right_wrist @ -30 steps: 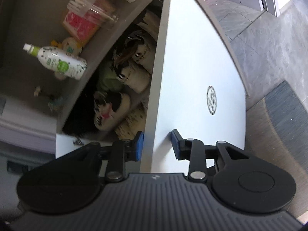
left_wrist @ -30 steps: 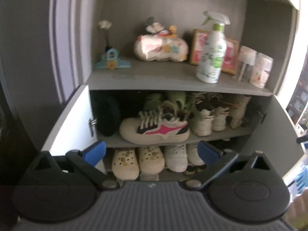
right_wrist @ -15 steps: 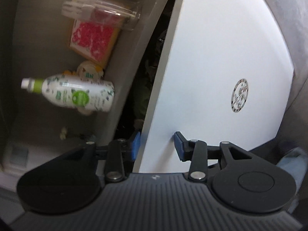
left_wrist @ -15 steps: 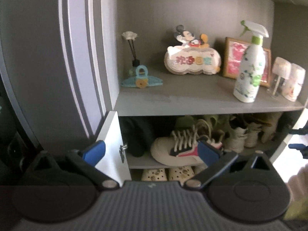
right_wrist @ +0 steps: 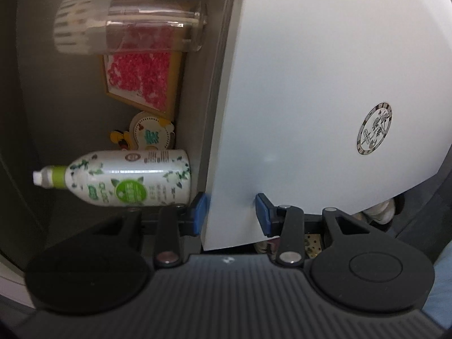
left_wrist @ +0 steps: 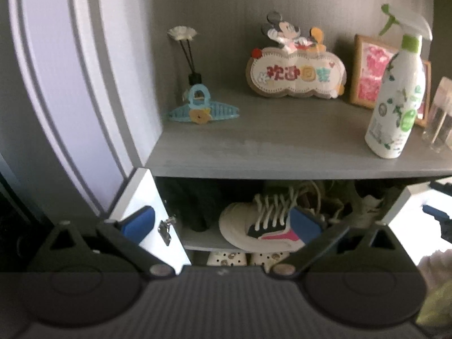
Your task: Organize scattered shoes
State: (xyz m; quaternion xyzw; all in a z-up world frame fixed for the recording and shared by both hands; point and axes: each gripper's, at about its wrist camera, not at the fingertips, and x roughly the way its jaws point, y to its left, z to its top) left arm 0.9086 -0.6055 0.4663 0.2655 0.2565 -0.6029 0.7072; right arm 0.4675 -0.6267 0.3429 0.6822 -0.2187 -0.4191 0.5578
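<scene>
The shoe cabinet stands with both doors ajar. On its upper shoe shelf lies a white sneaker [left_wrist: 254, 228] with pink and black sides. Cream clogs [left_wrist: 226, 258] sit on the shelf below, and more pale shoes [left_wrist: 364, 206] are crowded at the right. My left gripper [left_wrist: 223, 223] is open and empty in front of the shelves, beside the white left door [left_wrist: 141, 195]. My right gripper [right_wrist: 230, 214] straddles the free edge of the white right door [right_wrist: 310, 99]. Its jaws are open, with the inner pad against the door. A shoe [right_wrist: 378, 212] shows below that door.
The grey top shelf [left_wrist: 282, 147] carries a spray bottle [left_wrist: 395, 99], a cartoon mouse sign [left_wrist: 296, 76], a framed pink picture [left_wrist: 370, 79], a reed diffuser [left_wrist: 195, 79], a blue hanger [left_wrist: 203, 110] and clear jars [right_wrist: 127, 19]. A moulded pale wall panel [left_wrist: 70, 84] rises at the left.
My left gripper's view has lifted from the shoe shelves to the top shelf and drawn closer. My right gripper has rolled with the door, which now covers most of the shoes.
</scene>
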